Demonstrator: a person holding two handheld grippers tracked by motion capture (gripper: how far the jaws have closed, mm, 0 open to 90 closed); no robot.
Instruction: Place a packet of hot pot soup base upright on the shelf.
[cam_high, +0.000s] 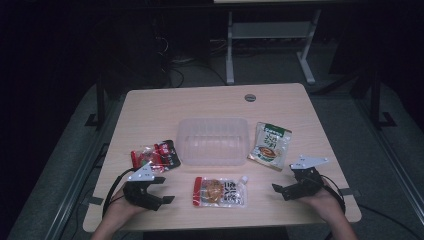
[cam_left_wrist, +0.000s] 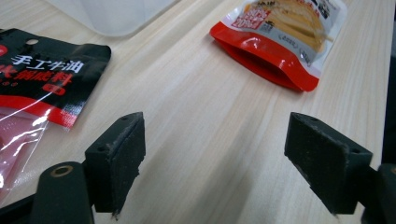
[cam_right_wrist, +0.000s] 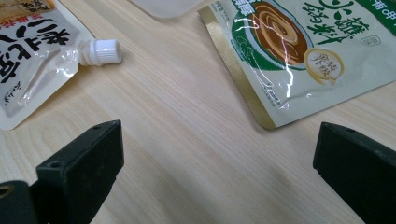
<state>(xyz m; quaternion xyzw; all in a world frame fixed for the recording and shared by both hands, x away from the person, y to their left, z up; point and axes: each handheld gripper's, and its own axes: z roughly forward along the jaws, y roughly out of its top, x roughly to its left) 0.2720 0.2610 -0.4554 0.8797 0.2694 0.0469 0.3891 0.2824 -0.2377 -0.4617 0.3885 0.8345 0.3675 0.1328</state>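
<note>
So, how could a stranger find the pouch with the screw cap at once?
Start at the clear plastic tub mid-table. The spouted pouch lies flat just in front of it, between the two grippers. Unlike the other packets, it has a white screw cap at one corner.

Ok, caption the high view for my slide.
Two open grippers, left gripper and right gripper, flank three sauce pouches around a clear plastic tub on a wooden table.

A light wooden bench (cam_high: 150, 107) fills the frame's centre, a grey round grommet (cam_high: 250, 97) near its upper edge, white desk legs (cam_high: 229, 50) standing on the floor above.
</note>
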